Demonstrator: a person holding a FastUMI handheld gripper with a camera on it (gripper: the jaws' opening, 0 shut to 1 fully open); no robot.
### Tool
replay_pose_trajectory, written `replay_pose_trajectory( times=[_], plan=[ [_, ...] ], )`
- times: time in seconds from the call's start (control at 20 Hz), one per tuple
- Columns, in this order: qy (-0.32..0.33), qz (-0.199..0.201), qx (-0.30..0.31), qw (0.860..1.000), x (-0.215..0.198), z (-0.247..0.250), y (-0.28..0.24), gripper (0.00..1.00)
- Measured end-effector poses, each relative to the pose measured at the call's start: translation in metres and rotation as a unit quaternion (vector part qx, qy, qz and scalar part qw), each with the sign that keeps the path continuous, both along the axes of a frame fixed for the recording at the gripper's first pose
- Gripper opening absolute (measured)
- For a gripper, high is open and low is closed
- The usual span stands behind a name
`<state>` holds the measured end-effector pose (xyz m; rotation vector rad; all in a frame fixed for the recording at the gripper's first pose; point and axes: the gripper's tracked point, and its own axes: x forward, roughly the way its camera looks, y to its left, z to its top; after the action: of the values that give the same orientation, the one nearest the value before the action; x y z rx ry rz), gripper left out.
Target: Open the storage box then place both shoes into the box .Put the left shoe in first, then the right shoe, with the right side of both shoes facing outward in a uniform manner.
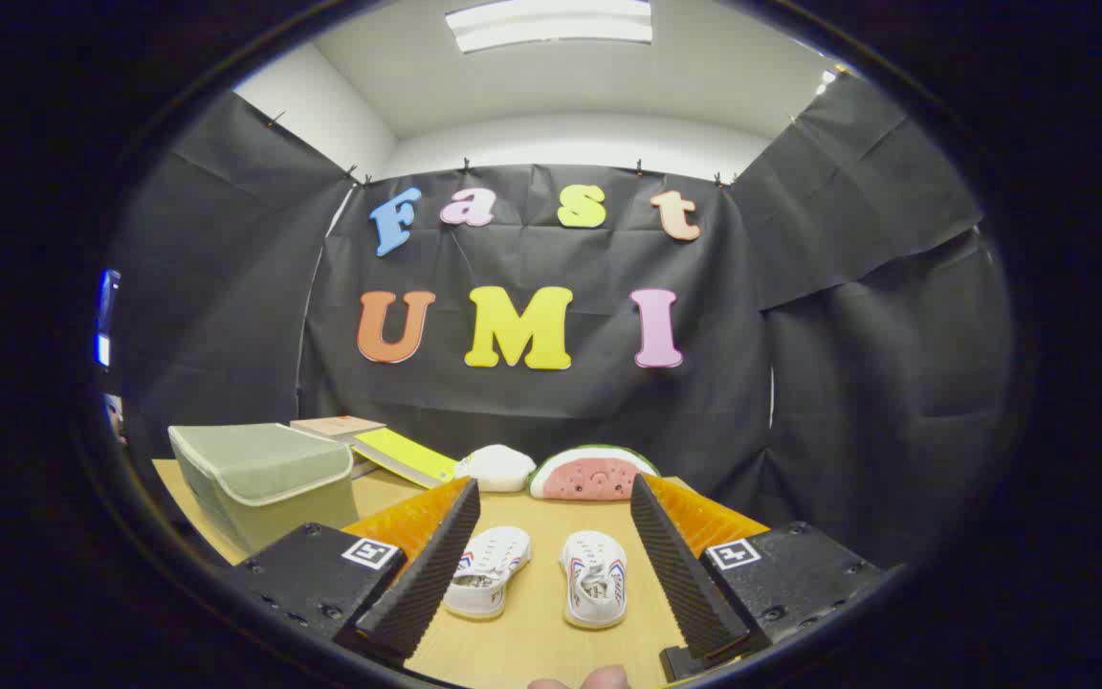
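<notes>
Wooden worktop [551, 622] carrying two shoes [594, 577] – light, soft; pinching heel collar likely best. Tool [551, 536] gaping wide, empty; storage box [264, 478] sitting closed at ten o'clock – fabric lid probably floppy.

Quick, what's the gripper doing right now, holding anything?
Gripper: open, fingers spread wide and holding nothing, two white shoes lying on the table between them.

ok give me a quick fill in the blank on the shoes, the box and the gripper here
1. The two white shoes lie side by side on the wooden table, ____ the fingers of the gripper.
2. The gripper's fingers are spread ____, touching neither shoe.
3. The green storage box has its lid ____.
4. Beyond the shoes, a ____-shaped cushion lies by the black cloth wall.

Missing words: between; open; closed; watermelon
</notes>
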<state>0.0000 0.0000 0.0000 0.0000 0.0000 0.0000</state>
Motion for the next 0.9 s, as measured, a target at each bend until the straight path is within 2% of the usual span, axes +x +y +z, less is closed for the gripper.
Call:
replay_pose_trajectory(
  times=[0.35,0.9],
  plan=[
    [-0.013,0.002,0.01,1.0,0.007,0.005,0.002,1.0],
    [0.012,0.011,0.011,1.0,0.022,0.0,0.002,1.0]
  ],
)
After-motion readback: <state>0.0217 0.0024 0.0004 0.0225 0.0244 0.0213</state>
